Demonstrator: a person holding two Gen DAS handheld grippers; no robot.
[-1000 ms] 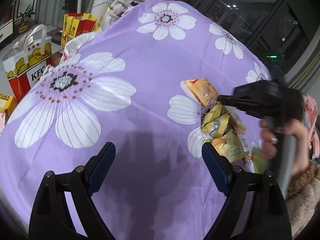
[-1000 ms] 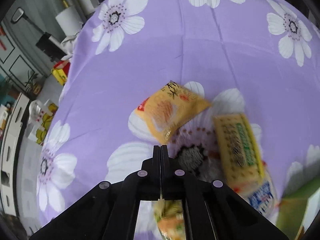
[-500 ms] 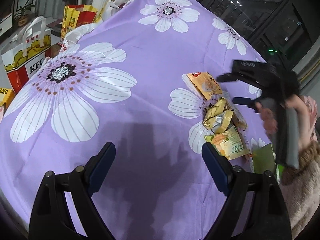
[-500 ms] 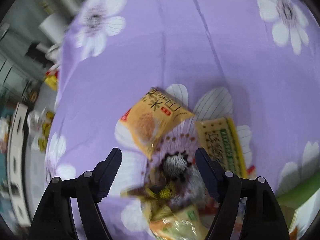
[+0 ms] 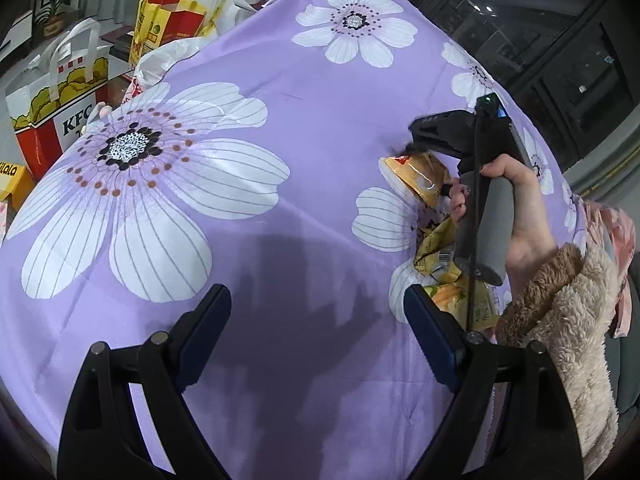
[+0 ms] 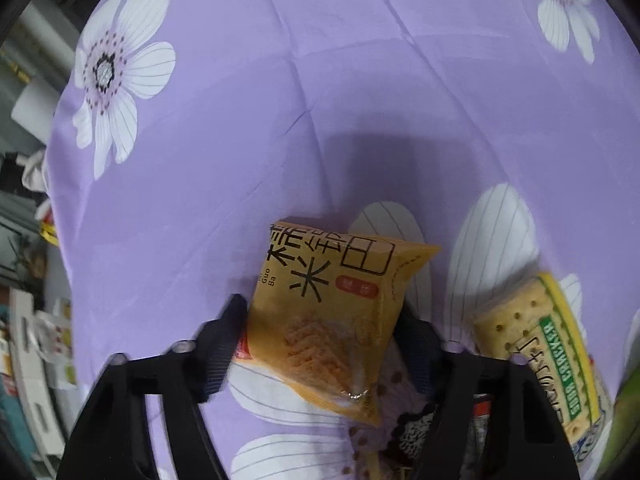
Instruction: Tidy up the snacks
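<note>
Orange foil, puffy: the rice-cracker packet (image 6: 324,320) sits between the fingers (image 6: 224,340) of the right gripper (image 6: 320,340). Its jaws have just been closing in on it; both pads look to touch the packet's sides, so I'd call it clamped, lightly. The packet's far corner tilts up off the purple flowered cloth (image 6: 280,100), near end low against the white petals.

Just beside it on the right lies the yellow-green cracker pack (image 6: 548,352), apart from the fingers. From the left wrist view the rest of the snack pile (image 5: 444,256) lies under the person's hand (image 5: 516,208), touching or overlapping the orange packet.

Left gripper (image 5: 316,328) hovers over bare cloth with jaws wide apart, nothing between them. KFC bag (image 5: 60,92) and other bags stand past the cloth's edge.

Risks, my judgement:
- Grip is on an air-filled pouch; slick foil could squirt out of the pads on lift.
- Squeezing harder could crush the crackers or pop the seal.
- Packet tail may drag neighbours from the pile and scatter them.
- Loose cloth could bunch if the fingertips scrape it.
</note>
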